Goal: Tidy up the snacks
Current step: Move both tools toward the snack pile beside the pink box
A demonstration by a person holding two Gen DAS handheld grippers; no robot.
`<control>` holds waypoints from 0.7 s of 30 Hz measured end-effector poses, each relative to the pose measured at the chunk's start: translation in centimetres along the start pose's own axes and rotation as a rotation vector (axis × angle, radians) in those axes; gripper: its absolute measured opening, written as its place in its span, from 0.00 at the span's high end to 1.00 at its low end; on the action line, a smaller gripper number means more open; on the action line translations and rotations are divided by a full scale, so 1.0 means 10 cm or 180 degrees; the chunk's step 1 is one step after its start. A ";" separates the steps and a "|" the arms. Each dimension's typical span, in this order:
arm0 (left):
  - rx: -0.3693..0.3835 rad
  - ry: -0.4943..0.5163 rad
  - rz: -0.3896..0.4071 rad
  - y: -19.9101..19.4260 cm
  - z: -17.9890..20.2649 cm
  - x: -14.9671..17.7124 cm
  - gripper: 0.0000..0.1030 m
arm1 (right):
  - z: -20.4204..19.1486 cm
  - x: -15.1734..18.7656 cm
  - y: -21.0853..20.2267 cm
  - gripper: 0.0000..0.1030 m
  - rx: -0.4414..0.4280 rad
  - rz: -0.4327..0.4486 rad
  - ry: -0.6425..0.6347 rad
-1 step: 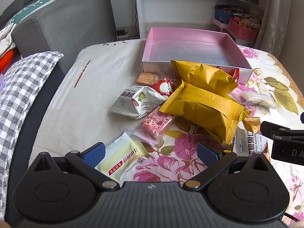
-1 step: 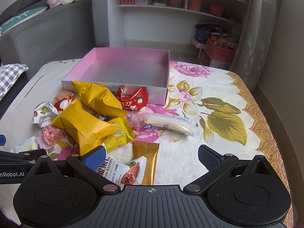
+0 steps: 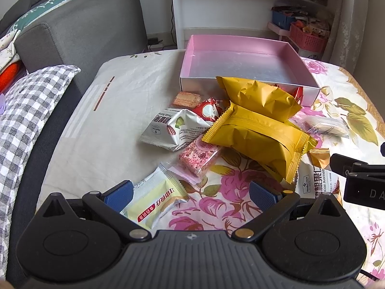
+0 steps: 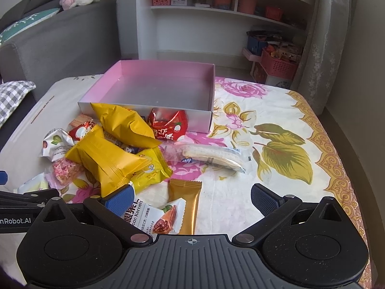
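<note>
Left wrist view: left gripper low over the near edge of the counter, fingers spread wide, grasping nothing; a pale green wafer packet lies just inside the left finger. Snack pile mid-counter: two yellow pouches stacked, pink nougat bar and white nut packet beside them. Pink box sits at the far edge, touching the pile. Right wrist view: right gripper also released, fingers apart above a pecan kernel packet and gold sachet. Clear-wrapped biscuit stick lies right of the pile; red packet rests against the box front.
</note>
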State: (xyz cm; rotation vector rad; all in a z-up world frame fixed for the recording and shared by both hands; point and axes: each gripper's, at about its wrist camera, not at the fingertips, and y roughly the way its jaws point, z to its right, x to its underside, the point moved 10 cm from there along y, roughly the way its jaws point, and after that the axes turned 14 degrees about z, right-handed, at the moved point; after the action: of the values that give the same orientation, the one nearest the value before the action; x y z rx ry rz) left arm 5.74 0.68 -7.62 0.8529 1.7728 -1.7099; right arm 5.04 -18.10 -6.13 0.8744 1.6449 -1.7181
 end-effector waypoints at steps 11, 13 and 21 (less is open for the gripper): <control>0.0013 0.0003 -0.0004 0.02 0.02 0.00 0.00 | 0.00 -0.05 -0.01 0.00 -0.0049 0.0006 0.0034; 0.0011 0.0004 0.0012 0.01 0.02 -0.01 0.00 | -0.02 -0.07 0.00 0.00 -0.0047 0.0011 0.0033; 0.0001 -0.0022 0.0035 -0.01 -0.05 -0.03 0.00 | -0.06 -0.10 0.02 0.00 -0.0068 0.0035 0.0016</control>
State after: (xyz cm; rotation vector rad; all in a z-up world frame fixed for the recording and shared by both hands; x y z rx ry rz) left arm 5.84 1.11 -7.31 0.8541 1.7602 -1.7043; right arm 5.80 -17.49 -5.48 0.8770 1.6558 -1.6894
